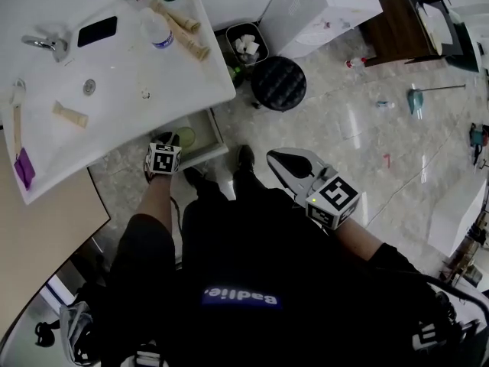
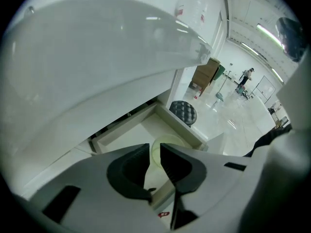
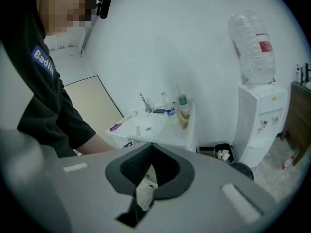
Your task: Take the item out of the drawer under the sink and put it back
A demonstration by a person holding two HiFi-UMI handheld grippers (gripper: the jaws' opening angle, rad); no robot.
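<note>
The drawer [image 1: 216, 138] under the white sink [image 1: 114, 98] stands pulled out. A pale green round item [image 1: 186, 136] lies inside it. My left gripper [image 1: 162, 141] hangs above the drawer's near end and points steeply down. In the left gripper view its jaws [image 2: 154, 147] stand a little apart with nothing between them, and the green item [image 2: 165, 149] shows through the gap, down in the drawer [image 2: 121, 127]. My right gripper [image 1: 273, 159] is off to the right over the floor, away from the drawer. Its tips [image 3: 152, 146] meet and hold nothing.
A black round stool [image 1: 278, 83] and a small bin [image 1: 246, 43] stand just past the drawer, a white water dispenser [image 1: 313, 10] behind them. On the sink top lie bottles [image 1: 158, 30], a phone [image 1: 97, 30] and tubes. The person's legs stand right before the drawer.
</note>
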